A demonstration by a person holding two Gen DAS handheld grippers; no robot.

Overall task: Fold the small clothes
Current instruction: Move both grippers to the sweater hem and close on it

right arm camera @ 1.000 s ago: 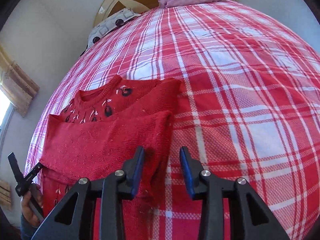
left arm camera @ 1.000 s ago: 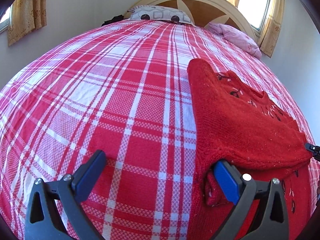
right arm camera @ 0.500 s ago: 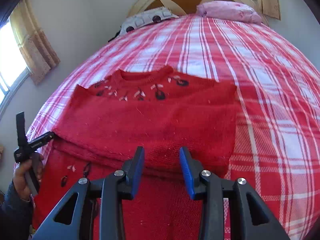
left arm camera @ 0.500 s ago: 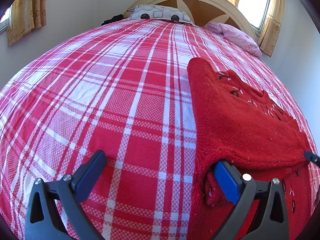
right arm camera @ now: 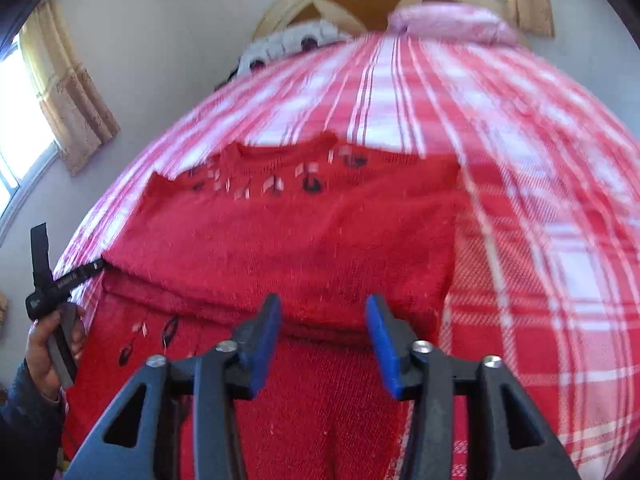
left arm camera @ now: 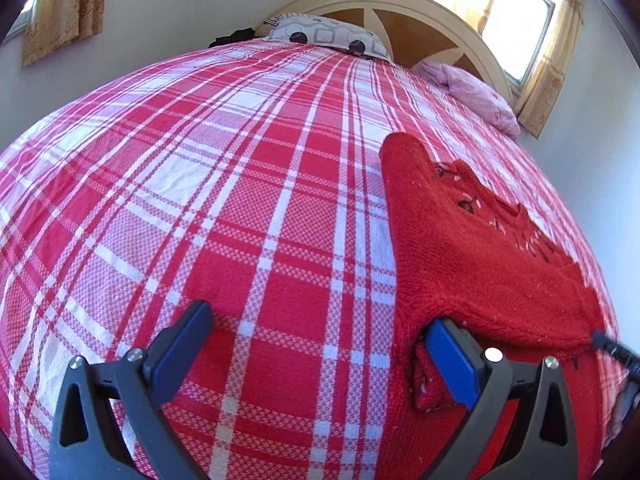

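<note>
A red knitted sweater with dark and white motifs near its collar lies on the red plaid bedspread, a layer folded across its middle. My right gripper hovers over the near edge of that fold; its jaws are opening and no cloth is pinched between them. My left gripper stands wide open at the sweater's left side, its right finger against the folded corner. A hand holds that left gripper at the sweater's left edge. The right gripper's tip shows at the far side.
A patterned pillow and a pink pillow lie at the curved wooden headboard. Windows with tan curtains flank the bed. White walls close in on both sides. Bare bedspread stretches left of the sweater.
The right gripper has swung from the sweater's right edge to over the middle of its folded edge, and its jaws have widened. The left gripper has stayed put.
</note>
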